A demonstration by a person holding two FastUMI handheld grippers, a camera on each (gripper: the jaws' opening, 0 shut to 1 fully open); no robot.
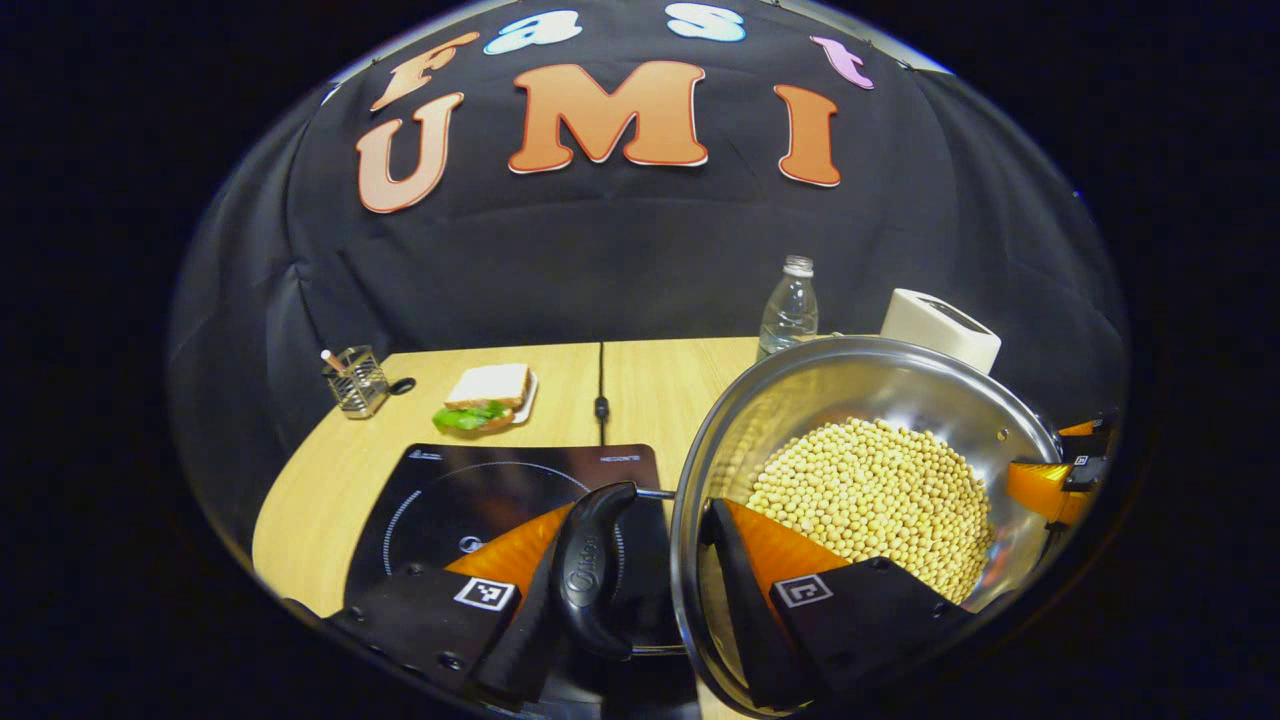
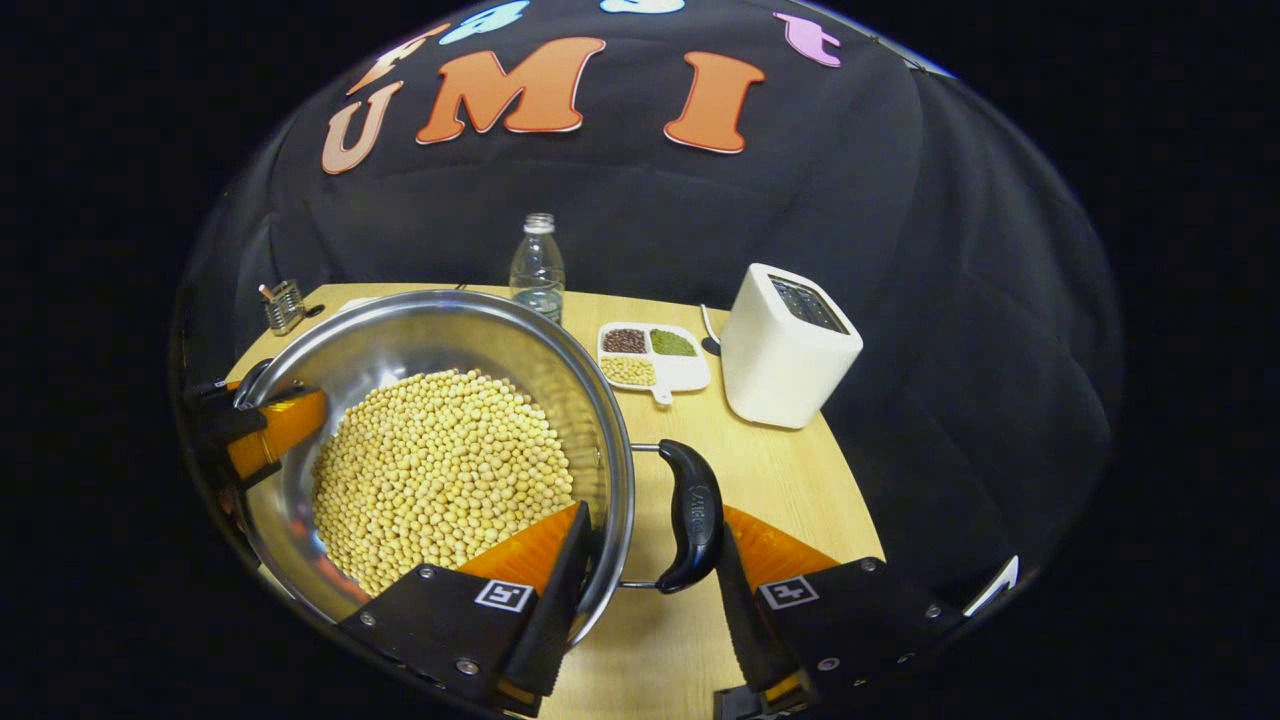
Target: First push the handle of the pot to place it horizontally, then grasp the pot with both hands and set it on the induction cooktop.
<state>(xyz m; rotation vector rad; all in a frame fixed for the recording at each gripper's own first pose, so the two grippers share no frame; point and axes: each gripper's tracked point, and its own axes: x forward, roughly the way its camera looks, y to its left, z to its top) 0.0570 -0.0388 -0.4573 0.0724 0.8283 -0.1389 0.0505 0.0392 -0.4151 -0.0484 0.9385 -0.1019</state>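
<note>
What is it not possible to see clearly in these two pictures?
- Pot base, left gripper view: hidden by its wall, so whether it rests on the table or is lifted is unknown.
- Induction cooktop near edge: covered by the left gripper.
- Holder contents, right gripper view: too small.

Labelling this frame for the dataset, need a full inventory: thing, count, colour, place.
pot: 1, steel, black side handles, full of beans, right of the cooktop
beans: many, pale yellow, in the pot
induction cooktop: 1, black, table front left
sandwich: 1, white bread with green leaf, behind the cooktop
wire holder: 1, metal, far left corner
bottle: 1, clear, table back
sectioned dish: 1, white, holding dark, green and pale grains, beside the toaster
toaster: 1, white, back right
table: 1, light wood
left gripper: 1, straddling the pot's left handle and rim
right gripper: 1, straddling the pot's right handle and rim
</note>
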